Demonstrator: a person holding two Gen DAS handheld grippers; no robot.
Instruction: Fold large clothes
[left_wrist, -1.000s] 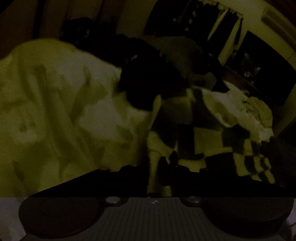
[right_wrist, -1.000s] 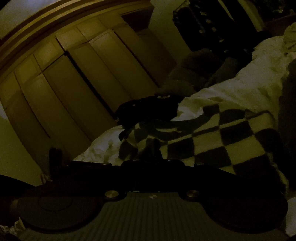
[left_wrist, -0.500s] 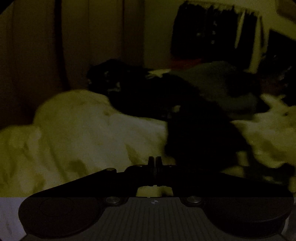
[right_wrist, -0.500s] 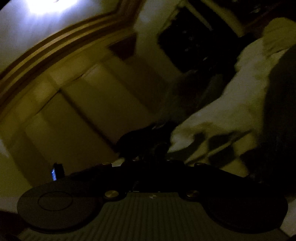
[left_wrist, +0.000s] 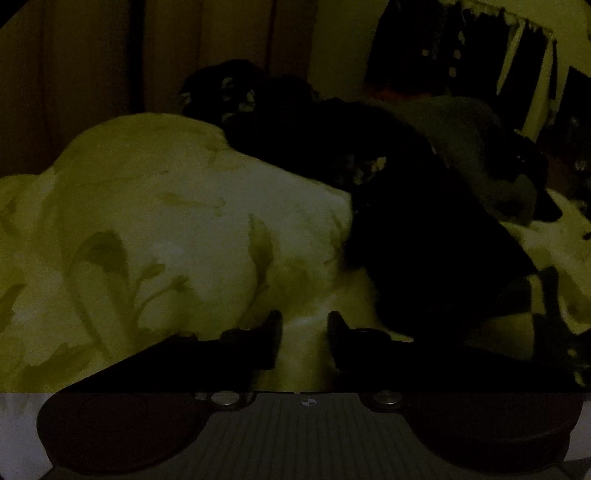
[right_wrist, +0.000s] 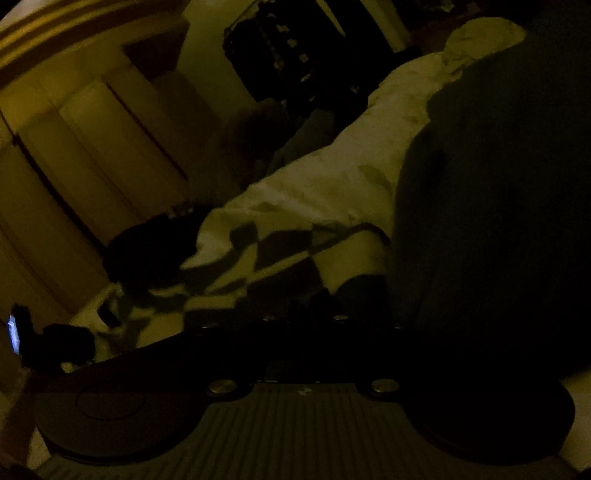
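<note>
Left wrist view: left gripper (left_wrist: 305, 325) opening, empty, over pale bedding (left_wrist: 177, 229); right gripper (right_wrist: 303, 317) closed; no writing legible.

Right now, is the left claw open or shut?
Open, and opening: the left claw shows a clear gap, with only pale bedding behind it.

Pale leaf-print bedding (left_wrist: 177, 221), dark-and-pale checked garment (right_wrist: 280, 254).

dim yellowish room: panelled wardrobe doors (right_wrist: 92, 147), bed with pale leaf-print duvet (left_wrist: 166, 221), dark hanging clothes (left_wrist: 461, 48).
</note>
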